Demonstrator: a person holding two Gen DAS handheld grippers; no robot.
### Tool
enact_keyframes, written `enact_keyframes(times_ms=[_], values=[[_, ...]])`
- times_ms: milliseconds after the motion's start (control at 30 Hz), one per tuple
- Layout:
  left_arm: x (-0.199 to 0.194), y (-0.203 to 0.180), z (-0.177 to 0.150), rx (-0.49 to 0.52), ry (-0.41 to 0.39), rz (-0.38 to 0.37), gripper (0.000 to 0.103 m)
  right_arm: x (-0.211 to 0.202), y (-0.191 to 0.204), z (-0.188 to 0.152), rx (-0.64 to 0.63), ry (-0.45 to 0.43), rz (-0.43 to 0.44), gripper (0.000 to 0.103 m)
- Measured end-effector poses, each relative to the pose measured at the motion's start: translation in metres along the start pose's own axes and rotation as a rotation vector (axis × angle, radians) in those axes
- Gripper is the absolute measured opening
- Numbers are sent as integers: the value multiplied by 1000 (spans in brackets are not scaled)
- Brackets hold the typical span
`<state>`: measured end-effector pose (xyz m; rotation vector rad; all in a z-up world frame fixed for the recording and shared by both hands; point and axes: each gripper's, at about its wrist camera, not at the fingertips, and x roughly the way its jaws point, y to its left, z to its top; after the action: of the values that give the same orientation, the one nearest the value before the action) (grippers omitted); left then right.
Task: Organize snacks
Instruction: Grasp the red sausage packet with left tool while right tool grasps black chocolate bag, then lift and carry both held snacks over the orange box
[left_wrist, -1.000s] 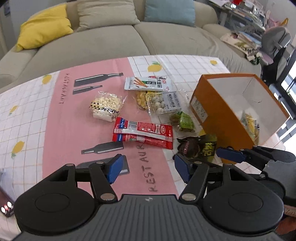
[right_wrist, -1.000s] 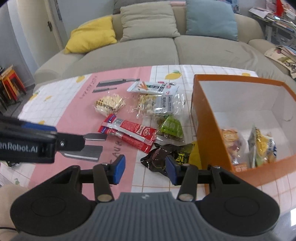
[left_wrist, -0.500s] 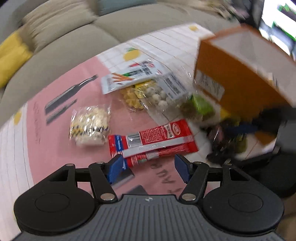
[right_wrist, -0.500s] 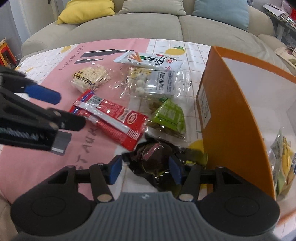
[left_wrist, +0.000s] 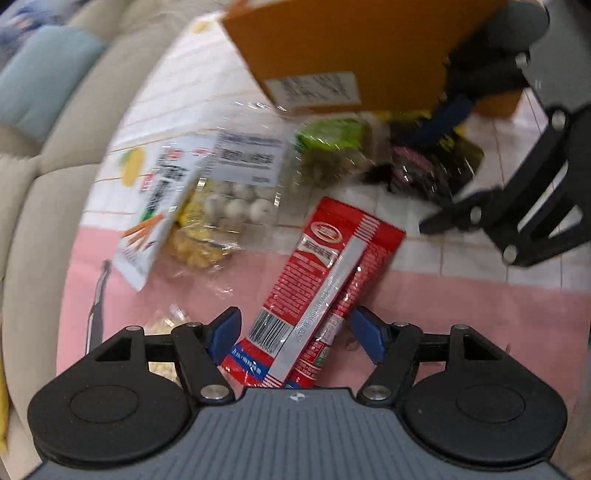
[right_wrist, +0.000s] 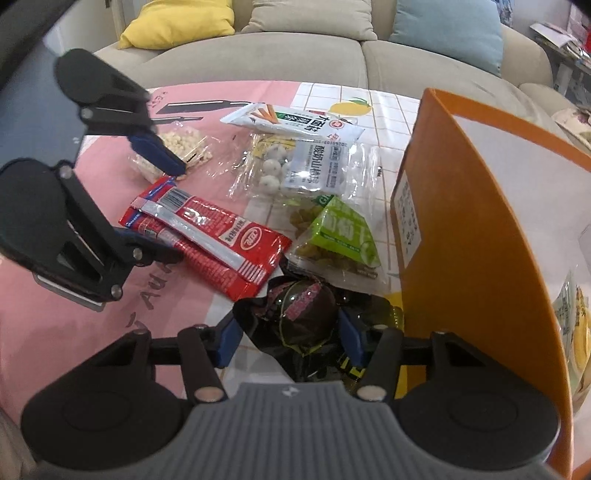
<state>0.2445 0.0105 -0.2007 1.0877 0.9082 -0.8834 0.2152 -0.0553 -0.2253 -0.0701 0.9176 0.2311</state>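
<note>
My left jaws are opening, and the near end of the red snack packet (left_wrist: 325, 295) already lies between their blue pads, which stand apart from it on both sides with nothing pressed yet. The packet is a long flat pouch, and its long axis runs away from the left gripper (left_wrist: 295, 332) toward the orange box (left_wrist: 351, 55), so the jaws straddle its narrow width, which is the way I judge a grip should go. It looks glossy and crinkled, with a silver strip down the middle and a barcode at the near end, lying flat on the pink part of the worktop (right_wrist: 55, 332).

My right jaws stand apart around the dark wrapped snack (right_wrist: 303, 306), close on both sides, though I cannot tell if the pads press it. That snack lies just beside the orange box wall, so the right gripper (right_wrist: 288, 343) is the nearer one to the box. Its wrapper is black and shiny, bulged, with a pink label.
</note>
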Motion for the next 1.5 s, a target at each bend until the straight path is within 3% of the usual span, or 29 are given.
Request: enact_keyframes(times_ms=[33, 133, 233, 433, 667, 867, 1000, 1133, 1500], values=[[2, 3, 2, 11, 0, -9, 88, 0, -1, 0, 8, -1, 3, 55], [8, 14, 8, -26, 8, -66, 89, 0, 0, 0, 10, -4, 1, 55], [10, 24, 11, -130, 14, -128, 82, 0, 0, -1, 13, -9, 2, 55], [7, 21, 7, -282, 37, -117, 68, 0, -2, -2, 22, -15, 9, 54], [2, 16, -3, -665, 116, -87, 57, -4, -4, -3, 32, -18, 5, 46], [-15, 5, -22, -986, 105, -86, 48, -12, -6, -3, 77, -2, 25, 44], [-43, -6, -31, -1128, 60, -66, 46, -26, -7, -4, 110, -7, 50, 43], [-76, -12, -29, -1212, 30, -29, 45, -42, -3, -4, 111, -22, 69, 43], [-131, -35, -17, -1295, -100, 9, 39, -104, 1, -8, 122, -121, 93, 42]])
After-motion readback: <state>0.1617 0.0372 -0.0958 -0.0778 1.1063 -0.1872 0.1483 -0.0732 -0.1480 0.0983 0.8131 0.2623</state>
